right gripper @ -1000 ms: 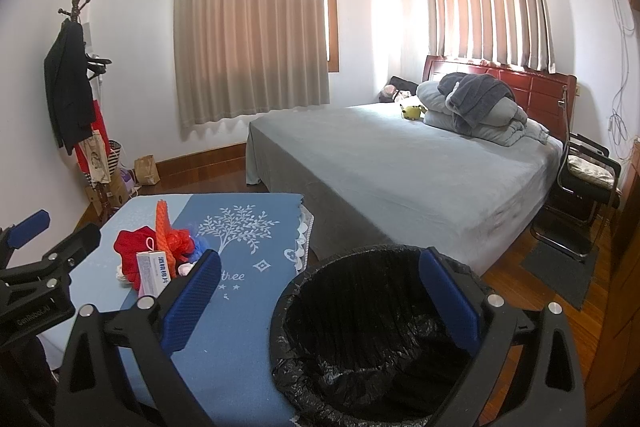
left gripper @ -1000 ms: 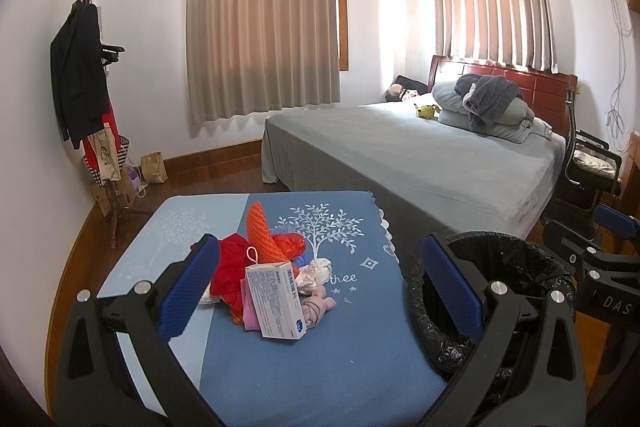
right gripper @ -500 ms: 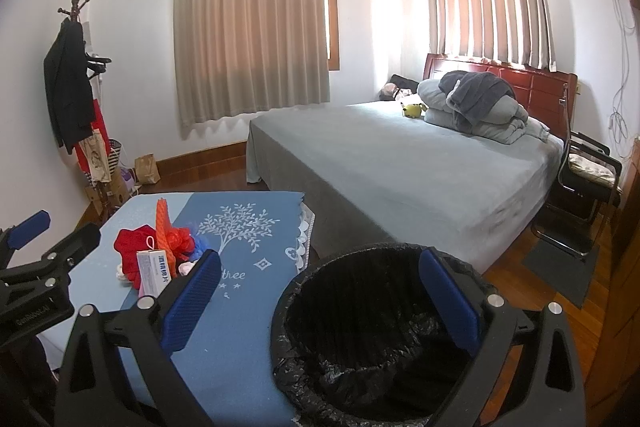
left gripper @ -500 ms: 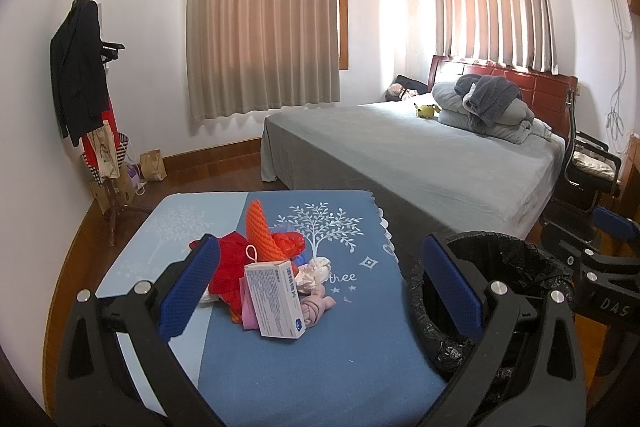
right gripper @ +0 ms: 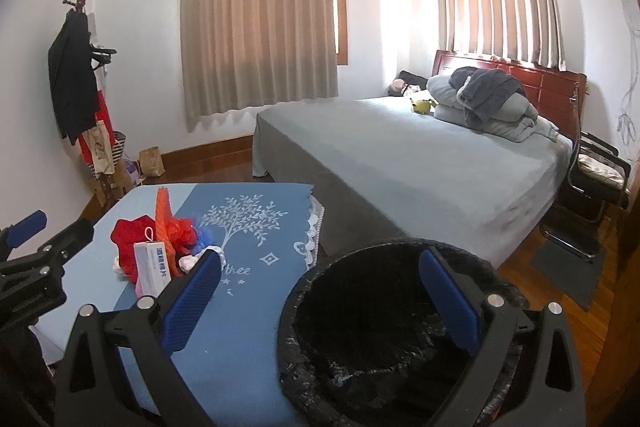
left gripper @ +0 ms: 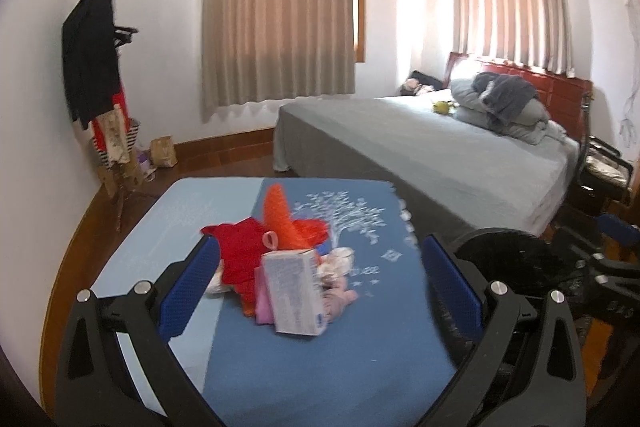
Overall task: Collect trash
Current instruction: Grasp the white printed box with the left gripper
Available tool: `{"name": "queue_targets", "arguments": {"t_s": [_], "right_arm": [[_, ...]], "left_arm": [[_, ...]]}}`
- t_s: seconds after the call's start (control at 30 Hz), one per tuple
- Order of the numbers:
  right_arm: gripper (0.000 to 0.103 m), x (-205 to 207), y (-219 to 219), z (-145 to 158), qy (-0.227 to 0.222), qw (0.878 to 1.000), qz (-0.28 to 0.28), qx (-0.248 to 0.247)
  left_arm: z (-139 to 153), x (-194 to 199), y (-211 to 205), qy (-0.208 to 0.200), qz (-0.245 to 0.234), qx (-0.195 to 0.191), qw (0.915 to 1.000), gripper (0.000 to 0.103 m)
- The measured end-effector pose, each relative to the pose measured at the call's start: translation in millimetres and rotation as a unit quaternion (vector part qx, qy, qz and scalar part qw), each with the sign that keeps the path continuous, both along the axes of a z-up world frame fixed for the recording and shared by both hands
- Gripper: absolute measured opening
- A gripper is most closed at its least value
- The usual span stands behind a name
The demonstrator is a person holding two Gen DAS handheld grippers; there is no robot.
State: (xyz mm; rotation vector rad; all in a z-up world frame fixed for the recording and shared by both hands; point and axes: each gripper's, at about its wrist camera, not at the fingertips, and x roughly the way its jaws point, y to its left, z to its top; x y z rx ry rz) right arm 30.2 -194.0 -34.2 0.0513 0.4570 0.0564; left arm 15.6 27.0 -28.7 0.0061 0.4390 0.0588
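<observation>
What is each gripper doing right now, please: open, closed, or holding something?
Left gripper: open, holding nothing, facing the trash pile.
Right gripper: open, holding nothing, above the bin.

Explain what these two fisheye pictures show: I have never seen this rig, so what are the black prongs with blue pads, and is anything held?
Each picture comes from a camera on a hand-held two-finger gripper, looking along its fingers. The left gripper faces a pile of red and orange trash with a white cardboard box, lying on the blue cloth-covered table. The right gripper hovers above the black-lined round bin beside the table. Both are open and hold nothing.
</observation>
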Motion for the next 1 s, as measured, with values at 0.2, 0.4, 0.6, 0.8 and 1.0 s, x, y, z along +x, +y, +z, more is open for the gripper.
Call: {"name": "queue_targets", "arguments": {"t_s": [0.2,0.4,0.6,0.8,1.0], "right_arm": [[0.097,18,14,-19,0.011,1.0,0.021,0.003],[0.097,39,24,-35,0.025,0.999,0.028,0.003],[0.096,59,25,-47,0.041,0.999,0.026,0.004],[0.096,73,30,-56,0.053,0.998,0.028,0.002],[0.096,85,36,-65,0.065,0.997,0.03,-0.004]], "left_arm": [[-33,21,24,0.024,0.027,0.019,0.9992,0.098],[-63,43,33,0.042,0.034,0.025,0.9982,0.098],[-91,70,39,0.067,0.029,0.026,0.997,0.093],[-115,97,44,0.093,0.027,0.016,0.9952,0.083],[-127,113,41,0.094,0.012,0.014,0.9954,0.083]]}}
